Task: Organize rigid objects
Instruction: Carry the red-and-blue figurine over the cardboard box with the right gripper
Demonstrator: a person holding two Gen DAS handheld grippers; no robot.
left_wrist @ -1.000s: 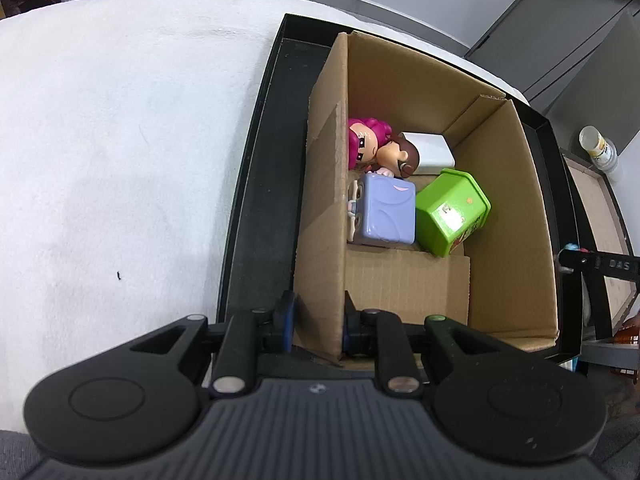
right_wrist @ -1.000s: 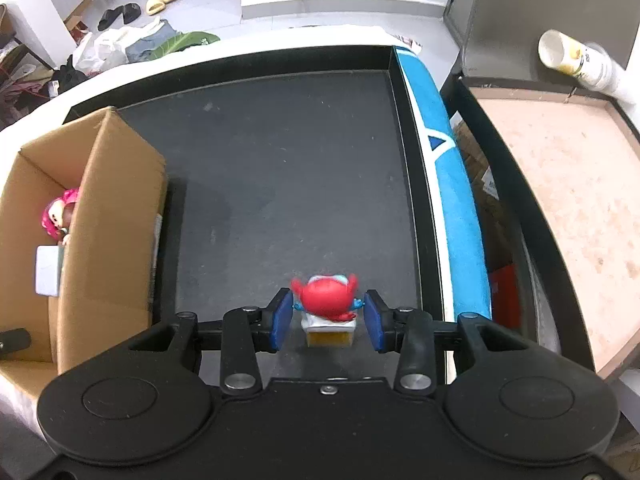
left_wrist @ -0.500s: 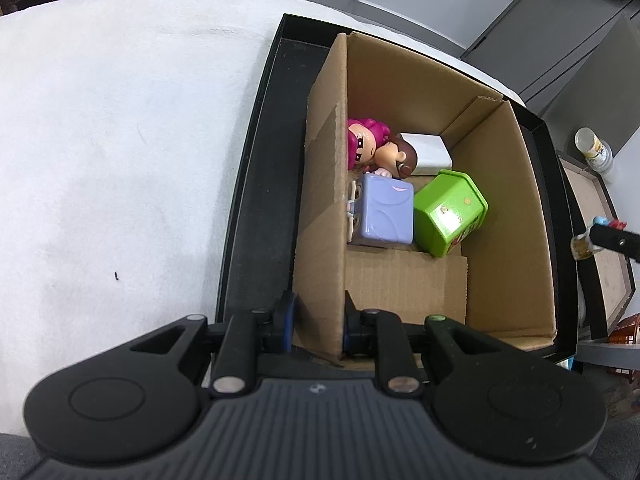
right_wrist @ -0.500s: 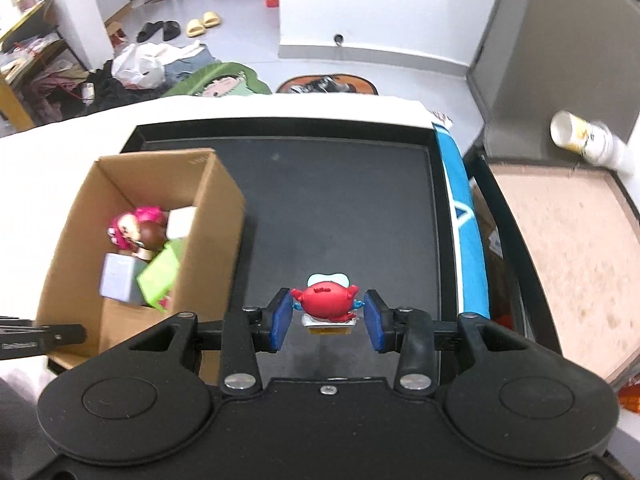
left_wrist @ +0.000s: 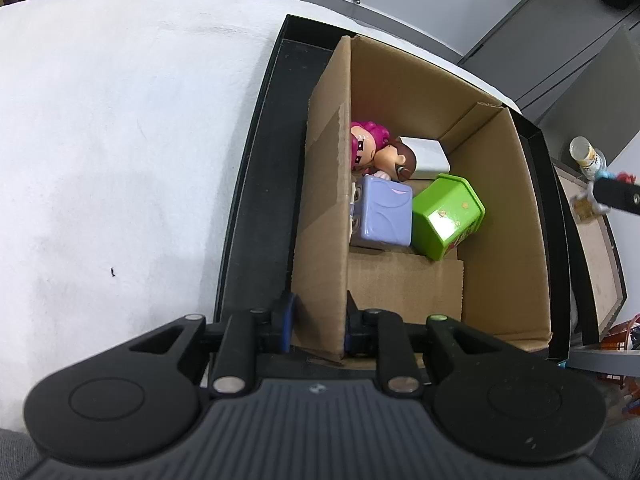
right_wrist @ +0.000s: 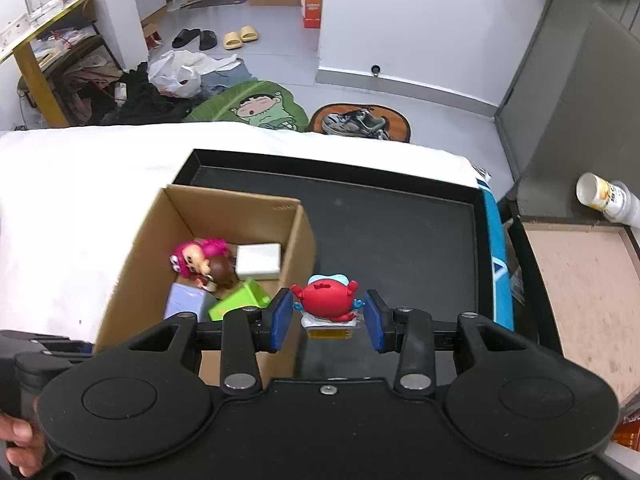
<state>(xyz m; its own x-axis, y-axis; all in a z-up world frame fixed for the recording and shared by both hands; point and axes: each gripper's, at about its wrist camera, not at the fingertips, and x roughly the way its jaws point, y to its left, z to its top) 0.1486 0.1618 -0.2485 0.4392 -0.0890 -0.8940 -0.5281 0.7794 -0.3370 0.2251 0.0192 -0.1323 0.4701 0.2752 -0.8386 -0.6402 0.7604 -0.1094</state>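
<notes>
My right gripper [right_wrist: 326, 316] is shut on a red crab toy [right_wrist: 325, 300] with a white and yellow base, held in the air beside the right wall of a cardboard box [right_wrist: 298, 240]. My left gripper [left_wrist: 316, 320] is shut on the box's left wall [left_wrist: 324, 208]. Inside the box lie a pink-haired doll [left_wrist: 370, 148], a brown-haired doll head [left_wrist: 398, 158], a white block [left_wrist: 426, 156], a lilac case [left_wrist: 384, 214] and a green bin [left_wrist: 448, 214]. The right gripper with the crab shows at the right edge of the left wrist view [left_wrist: 612, 196].
The box stands in a black tray [right_wrist: 400, 232] on a white cloth-covered table [left_wrist: 120, 140]. A blue strip [right_wrist: 498, 264] runs along the tray's right side. A wooden tray [right_wrist: 580, 300] and a paper cup [right_wrist: 600, 198] lie further right.
My right gripper has lifted the red crab off the black tray and carried it up and left toward the box. My left gripper has kept its hold on the box wall.
</notes>
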